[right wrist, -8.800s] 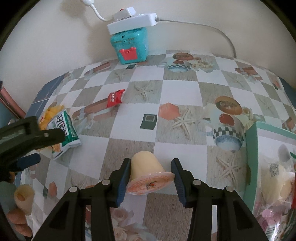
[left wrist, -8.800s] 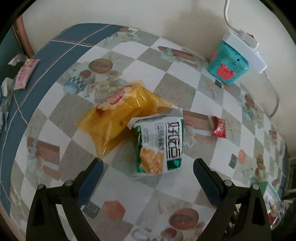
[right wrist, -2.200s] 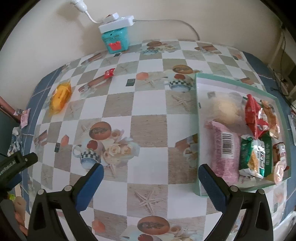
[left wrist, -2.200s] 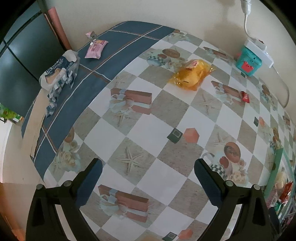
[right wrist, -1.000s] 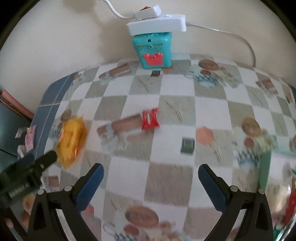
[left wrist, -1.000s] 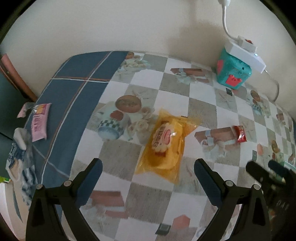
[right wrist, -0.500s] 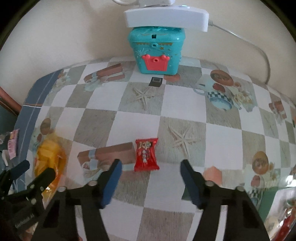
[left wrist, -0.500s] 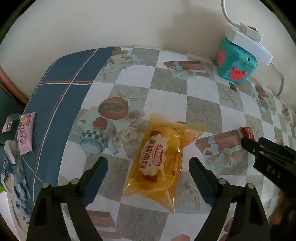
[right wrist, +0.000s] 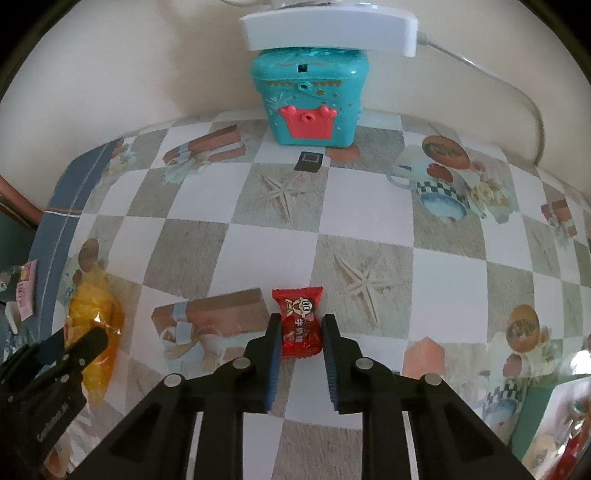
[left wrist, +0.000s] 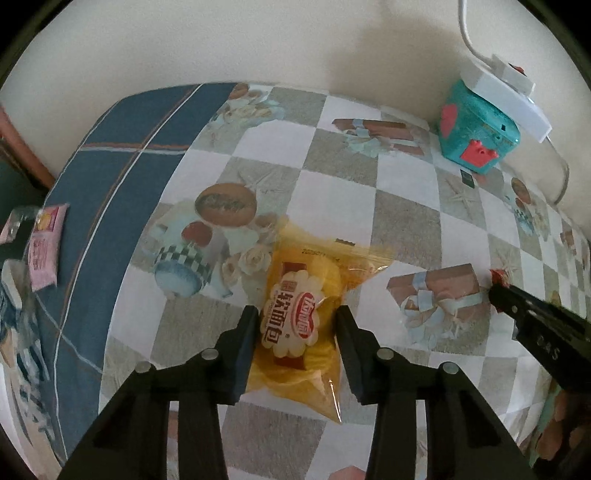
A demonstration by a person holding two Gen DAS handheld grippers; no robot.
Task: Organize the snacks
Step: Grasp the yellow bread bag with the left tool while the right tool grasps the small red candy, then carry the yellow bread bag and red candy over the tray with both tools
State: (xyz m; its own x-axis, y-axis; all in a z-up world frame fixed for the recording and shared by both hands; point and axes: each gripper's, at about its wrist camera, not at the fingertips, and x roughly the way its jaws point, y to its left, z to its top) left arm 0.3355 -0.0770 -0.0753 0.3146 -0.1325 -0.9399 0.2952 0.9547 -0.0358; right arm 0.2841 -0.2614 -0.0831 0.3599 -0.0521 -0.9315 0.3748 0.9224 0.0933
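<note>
A yellow bread bag [left wrist: 301,325] with a white and red label lies on the checked tablecloth. My left gripper [left wrist: 295,321] is shut on it, one finger against each side. The bag also shows at the left of the right wrist view [right wrist: 94,325]. A small red candy packet [right wrist: 300,325] lies on the cloth. My right gripper [right wrist: 299,328] is shut on it, fingers touching both sides. The right gripper's tip [left wrist: 517,302] shows at the right of the left wrist view, hiding most of the candy.
A teal toy box [right wrist: 308,99] with a white power strip [right wrist: 328,27] on top stands against the back wall. A pink packet [left wrist: 44,258] lies at the table's left edge. A tray corner with snacks [right wrist: 569,443] shows at the lower right.
Both grippers have moved down and forward and closed: the left on the yellow bread bag, the right on the red candy packet. Both were open half a second ago.
</note>
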